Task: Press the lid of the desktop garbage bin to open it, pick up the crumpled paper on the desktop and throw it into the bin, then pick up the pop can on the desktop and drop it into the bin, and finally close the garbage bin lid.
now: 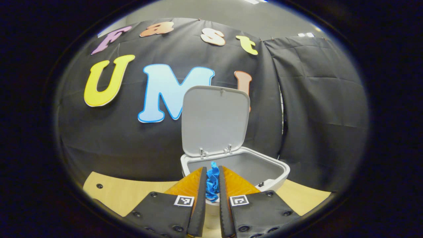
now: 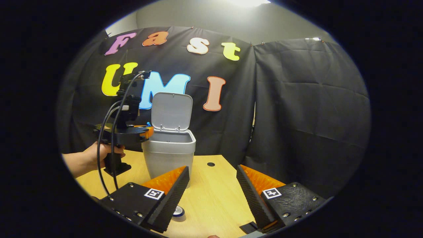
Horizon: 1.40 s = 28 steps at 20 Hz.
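The paper step is in hand: the left gripper [image 1: 211,185] has its fingers clenched on the crumpled blue paper [image 1: 212,183], held at the rim of the bin [image 1: 264,165], whose smooth grey lid [image 1: 214,120] stands open. Next it seems to need a little more reach over the opening, then release. The right gripper [image 2: 211,188] hangs released above the wooden bench [image 2: 211,198]; a can [image 2: 178,212] peeks out beneath it.

My left gripper [image 1: 211,175] hangs at the rim of the grey plastic desktop bin [image 2: 169,152]; its mouth lies open below. The raised grey lid [image 1: 214,120] walls the far side. In the right gripper view, bare wooden tabletop [image 2: 214,195] lies right of the bin.
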Each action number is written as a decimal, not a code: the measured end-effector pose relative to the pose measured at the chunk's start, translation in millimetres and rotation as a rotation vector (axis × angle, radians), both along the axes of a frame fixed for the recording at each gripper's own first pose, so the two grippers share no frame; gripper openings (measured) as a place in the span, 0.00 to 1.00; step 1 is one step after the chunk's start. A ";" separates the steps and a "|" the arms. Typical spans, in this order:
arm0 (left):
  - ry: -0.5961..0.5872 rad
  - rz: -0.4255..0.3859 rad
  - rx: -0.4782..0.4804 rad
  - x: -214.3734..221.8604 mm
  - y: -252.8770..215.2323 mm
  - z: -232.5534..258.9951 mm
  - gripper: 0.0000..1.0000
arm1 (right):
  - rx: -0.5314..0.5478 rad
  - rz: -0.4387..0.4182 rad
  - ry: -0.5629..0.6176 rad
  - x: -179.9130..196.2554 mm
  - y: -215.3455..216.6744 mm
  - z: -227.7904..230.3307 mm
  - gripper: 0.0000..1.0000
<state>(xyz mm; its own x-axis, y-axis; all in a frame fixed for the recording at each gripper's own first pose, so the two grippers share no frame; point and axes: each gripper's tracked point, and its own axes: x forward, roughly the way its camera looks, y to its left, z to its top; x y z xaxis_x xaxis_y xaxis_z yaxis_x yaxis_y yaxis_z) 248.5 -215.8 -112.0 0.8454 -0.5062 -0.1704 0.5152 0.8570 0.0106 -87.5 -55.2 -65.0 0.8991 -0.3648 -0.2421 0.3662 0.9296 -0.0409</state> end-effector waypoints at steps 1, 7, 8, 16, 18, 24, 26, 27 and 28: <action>0.005 -0.011 0.004 -0.6 -3.7 -2.2 0.26 | 0.001 -0.004 0.000 -2.4 2.8 0.9 0.93; 0.030 -0.028 0.022 1.1 -11.5 -12.6 0.38 | 0.013 -0.037 -0.039 -3.9 -6.6 10.3 0.93; 0.034 -0.033 0.016 0.1 -13.2 -13.4 0.41 | 0.004 -0.042 -0.046 -4.8 -8.5 12.1 0.93; 0.041 -0.021 0.012 -2.0 -16.1 -13.6 0.73 | -0.031 -0.025 -0.047 -9.9 -15.9 13.2 0.93; 0.040 -0.023 -0.007 -7.5 -16.5 -8.9 0.77 | -0.027 -0.004 -0.049 -6.8 -13.8 11.5 0.93; 0.033 0.039 -0.055 -36.2 13.9 15.0 0.92 | -0.001 0.132 -0.086 0.8 4.9 12.1 0.93; 0.011 0.072 -0.060 -49.5 32.0 25.9 0.94 | 0.024 0.193 -0.099 5.0 14.2 7.8 0.95; -0.002 0.092 -0.061 -57.0 41.7 31.7 0.94 | 0.032 0.223 -0.097 6.1 19.2 3.9 0.95; -0.014 0.108 -0.063 -65.7 50.4 37.1 0.94 | 0.036 0.252 -0.090 6.6 24.0 -1.5 0.96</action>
